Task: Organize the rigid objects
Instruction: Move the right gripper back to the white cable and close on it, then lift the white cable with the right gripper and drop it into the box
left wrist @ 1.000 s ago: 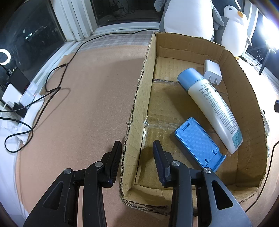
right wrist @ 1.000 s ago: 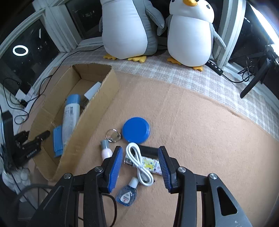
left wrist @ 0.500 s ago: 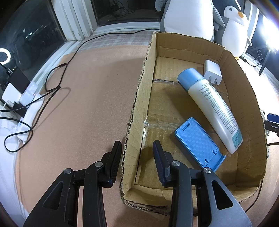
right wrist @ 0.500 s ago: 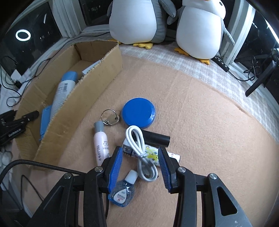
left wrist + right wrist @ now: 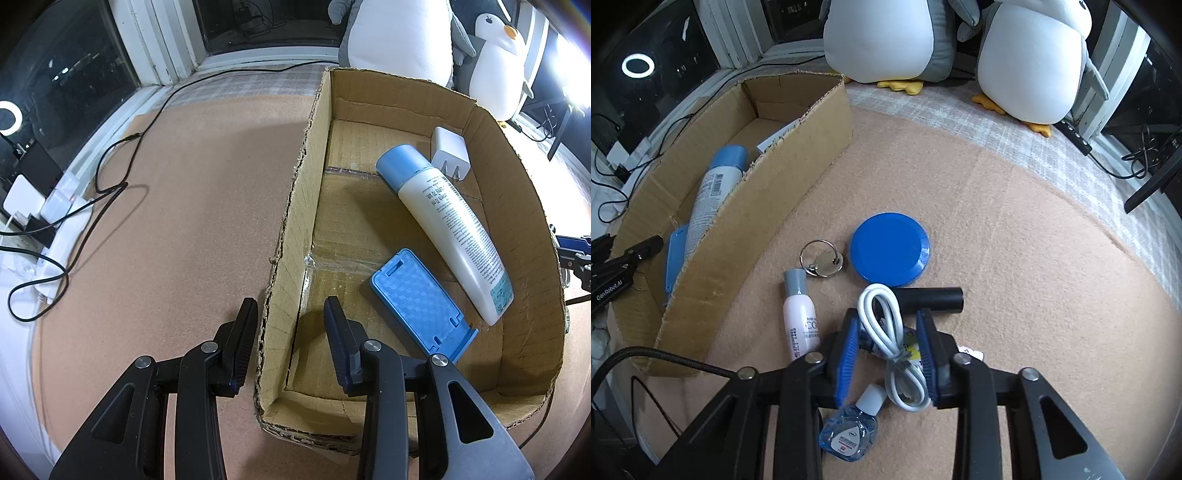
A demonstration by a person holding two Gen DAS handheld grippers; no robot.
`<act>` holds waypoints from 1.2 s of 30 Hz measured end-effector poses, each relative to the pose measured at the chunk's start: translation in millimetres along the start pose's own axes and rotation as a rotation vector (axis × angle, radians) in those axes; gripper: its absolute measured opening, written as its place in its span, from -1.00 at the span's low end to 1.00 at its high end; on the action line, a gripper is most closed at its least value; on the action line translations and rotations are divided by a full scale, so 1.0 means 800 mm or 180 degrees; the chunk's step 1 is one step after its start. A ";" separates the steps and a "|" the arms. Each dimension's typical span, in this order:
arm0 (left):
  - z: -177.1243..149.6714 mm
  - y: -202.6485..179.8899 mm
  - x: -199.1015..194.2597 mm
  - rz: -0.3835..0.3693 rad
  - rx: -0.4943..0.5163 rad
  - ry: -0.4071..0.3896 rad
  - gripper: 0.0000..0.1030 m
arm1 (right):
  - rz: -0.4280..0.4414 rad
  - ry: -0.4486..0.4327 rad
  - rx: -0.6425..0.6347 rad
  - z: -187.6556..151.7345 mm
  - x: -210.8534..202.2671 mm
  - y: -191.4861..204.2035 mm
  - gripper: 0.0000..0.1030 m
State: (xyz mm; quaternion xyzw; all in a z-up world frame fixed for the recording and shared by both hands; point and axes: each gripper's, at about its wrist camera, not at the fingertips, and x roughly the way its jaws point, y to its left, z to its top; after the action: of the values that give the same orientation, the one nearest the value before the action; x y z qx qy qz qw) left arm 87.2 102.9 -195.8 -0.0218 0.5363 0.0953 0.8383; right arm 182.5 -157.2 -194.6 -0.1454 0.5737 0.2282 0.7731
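Between the blue pads of the right gripper (image 5: 887, 317), lying on the tan mat (image 5: 1034, 295): the coiled white USB cable (image 5: 894, 352), its upper loop just past the fingertips, its lower loop back toward the hinge. Jaws just been closing, now narrow about the coil and hard against its sides; cannot tell whether actually squeezing it. Under the cable, crossing the gap from pad to pad, a small printed tube (image 5: 969, 352), white end poking out beyond the right-side jaw. Just ahead of the tips, a black cylinder (image 5: 934, 299); beyond that, a round blue lid (image 5: 890, 254) and a key ring with a metal disc (image 5: 822, 260). Outside the left-side jaw, a pink bottle with a grey cap (image 5: 801, 325); beneath the jaws, nearer the hinge, a small clear blue dropper bottle (image 5: 851, 432). Farther left, the cardboard box (image 5: 757, 206), already holding a white bottle with a blue cap (image 5: 450, 225), a blue phone stand (image 5: 417, 302) and a white charger plug (image 5: 448, 151). Left gripper (image 5: 290, 314) astride the box's near long wall, jaws parted, one finger outside, the other inside with a gap showing. Far ahead, two plush penguins (image 5: 886, 37).
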 end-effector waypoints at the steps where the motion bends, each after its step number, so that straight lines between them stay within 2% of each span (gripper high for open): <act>1: 0.000 0.000 0.000 -0.0001 -0.0001 0.0000 -0.30 | 0.0010 0.0001 0.0005 0.000 0.000 0.000 -0.58; 3: 0.000 0.000 0.000 0.0000 -0.0001 0.0000 -0.30 | 0.0028 0.0006 0.0014 0.000 0.000 -0.001 -0.66; 14: 0.000 0.000 0.000 0.0003 0.0001 0.0000 -0.30 | 0.0198 -0.0167 0.0330 -0.007 -0.018 -0.021 -0.74; 16: 0.000 0.001 0.000 0.0001 0.0000 0.0000 -0.30 | 0.0207 -0.0216 0.0371 -0.007 -0.027 -0.025 -0.85; 23: 0.000 0.000 0.000 0.0004 0.0000 0.0001 -0.30 | 0.0236 -0.0415 0.0436 -0.001 -0.055 -0.026 -0.85; 36: 0.000 -0.001 0.000 0.0005 0.0001 0.0001 -0.30 | 0.0414 -0.0733 0.0248 0.030 -0.106 0.021 -0.85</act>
State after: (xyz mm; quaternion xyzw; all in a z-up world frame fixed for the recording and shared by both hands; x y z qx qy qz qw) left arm 87.6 102.4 -196.0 -0.0212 0.5365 0.0959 0.8382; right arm 173.3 -147.3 -106.1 -0.0507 0.4978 0.2705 0.8225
